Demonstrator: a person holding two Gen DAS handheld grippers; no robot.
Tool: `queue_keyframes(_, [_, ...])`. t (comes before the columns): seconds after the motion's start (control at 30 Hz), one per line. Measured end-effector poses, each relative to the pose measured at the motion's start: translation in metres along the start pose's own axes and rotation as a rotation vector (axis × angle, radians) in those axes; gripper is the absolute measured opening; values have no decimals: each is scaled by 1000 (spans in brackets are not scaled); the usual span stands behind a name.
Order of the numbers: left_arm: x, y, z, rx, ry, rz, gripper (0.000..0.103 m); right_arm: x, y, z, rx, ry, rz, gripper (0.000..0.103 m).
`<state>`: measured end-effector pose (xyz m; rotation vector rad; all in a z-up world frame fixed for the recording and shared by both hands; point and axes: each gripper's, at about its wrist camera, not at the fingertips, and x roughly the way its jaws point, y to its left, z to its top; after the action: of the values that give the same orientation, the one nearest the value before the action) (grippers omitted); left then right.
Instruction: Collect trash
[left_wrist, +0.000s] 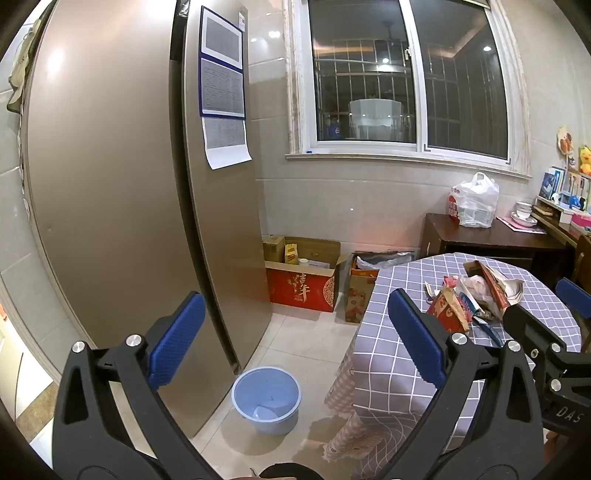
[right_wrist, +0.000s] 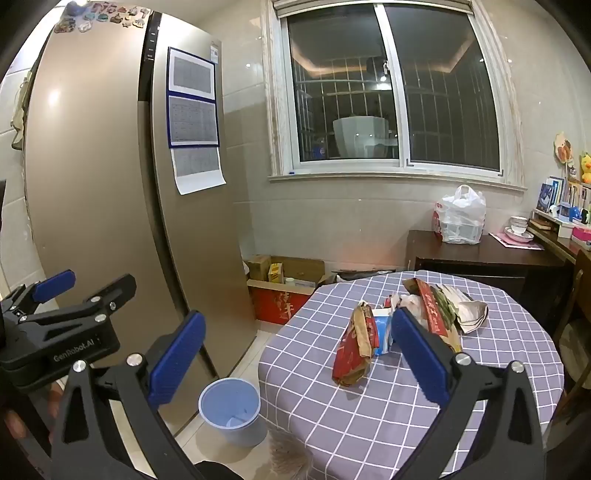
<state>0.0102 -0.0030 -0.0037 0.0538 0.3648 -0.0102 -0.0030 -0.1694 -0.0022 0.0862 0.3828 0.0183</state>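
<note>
A pile of trash (right_wrist: 413, 314) lies on the round table with a purple checked cloth (right_wrist: 369, 417): a red-and-brown paper bag (right_wrist: 354, 347), a blue-and-white carton (right_wrist: 382, 328), a long red wrapper (right_wrist: 432, 314) and crumpled paper (right_wrist: 467, 308). The same trash pile (left_wrist: 476, 295) shows in the left wrist view. A light blue bucket (left_wrist: 266, 395) stands on the floor between fridge and table; the bucket (right_wrist: 229, 408) is almost empty. My right gripper (right_wrist: 297, 356) is open, short of the pile. My left gripper (left_wrist: 297, 339) is open over the floor, holding nothing.
A tall bronze fridge (left_wrist: 110, 184) fills the left. Cardboard boxes (left_wrist: 306, 280) stand by the wall under the window. A dark wooden cabinet (right_wrist: 480, 258) behind the table carries a white plastic bag (right_wrist: 460, 218) and bowls. A chair (right_wrist: 576, 314) stands at the table's right.
</note>
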Motion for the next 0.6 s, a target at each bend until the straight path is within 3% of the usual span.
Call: queue_keyframes(0.6, [-1,1,-2,2,1,0,97,0,2,-4,2,1,6,99])
